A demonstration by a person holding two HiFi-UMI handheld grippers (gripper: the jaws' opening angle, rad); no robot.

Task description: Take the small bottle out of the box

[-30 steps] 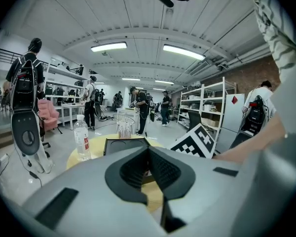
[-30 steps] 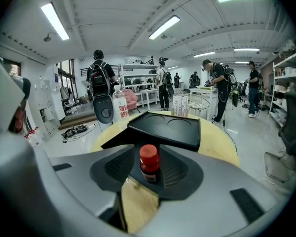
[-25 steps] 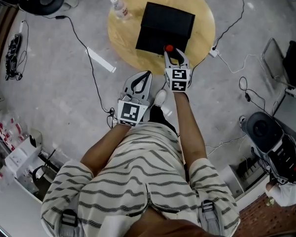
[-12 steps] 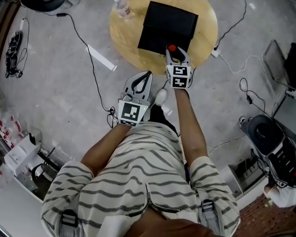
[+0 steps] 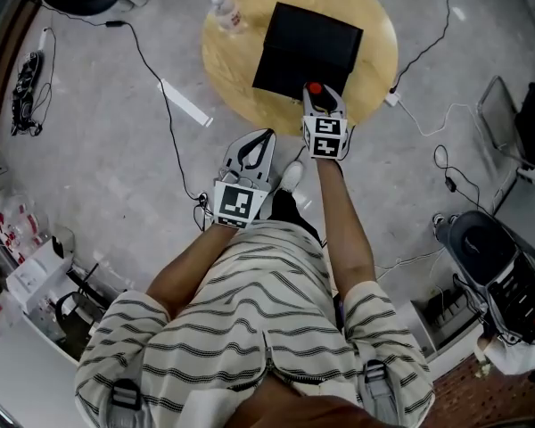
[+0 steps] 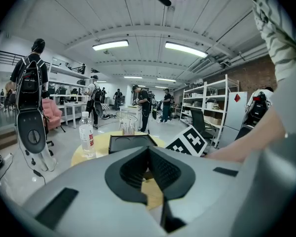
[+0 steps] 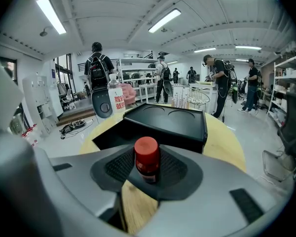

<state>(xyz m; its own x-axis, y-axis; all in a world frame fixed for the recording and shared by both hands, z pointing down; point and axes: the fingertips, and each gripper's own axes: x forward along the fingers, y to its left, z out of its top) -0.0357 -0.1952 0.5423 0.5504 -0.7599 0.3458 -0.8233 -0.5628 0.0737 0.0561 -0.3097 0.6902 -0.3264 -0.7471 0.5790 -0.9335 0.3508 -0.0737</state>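
Between the jaws of the right gripper [image 5: 321, 102], in the head view, stands a small bottle with a red cap [image 5: 315, 88]. The jaws are closed on it. Just beyond the jaw tips lies an open black rectangular box [image 5: 308, 47] on a round wooden surface [image 5: 223, 65]. Far beyond the jaws and to their left stands a clear plastic water bottle with a white cap [image 5: 226, 9]. The left gripper [image 5: 266, 135] is held lower, near the person's striped shirt, over the grey floor. Its jaws are together with nothing in them.

From the left gripper view, the left gripper [image 6: 149, 152] has its two dark ribbed pads meeting at the tips, with nothing held. Ahead of the jaws sits the black box [image 6: 129, 142]. The water bottle [image 6: 87, 135] stands left of the jaws. The right gripper's marker cube [image 6: 190, 141] shows to their right.

From the right gripper view, the right gripper [image 7: 147, 174] grips the red-capped bottle [image 7: 147, 159] upright between its pads. Bare wood of the surface [image 7: 135, 206] shows beneath the jaws. The bottle is outside the box [image 7: 153, 132], which lies just past the jaws. The box's lid [image 7: 170, 115] has two round recesses. The water bottle [image 7: 117, 98] stands beyond and to the left.
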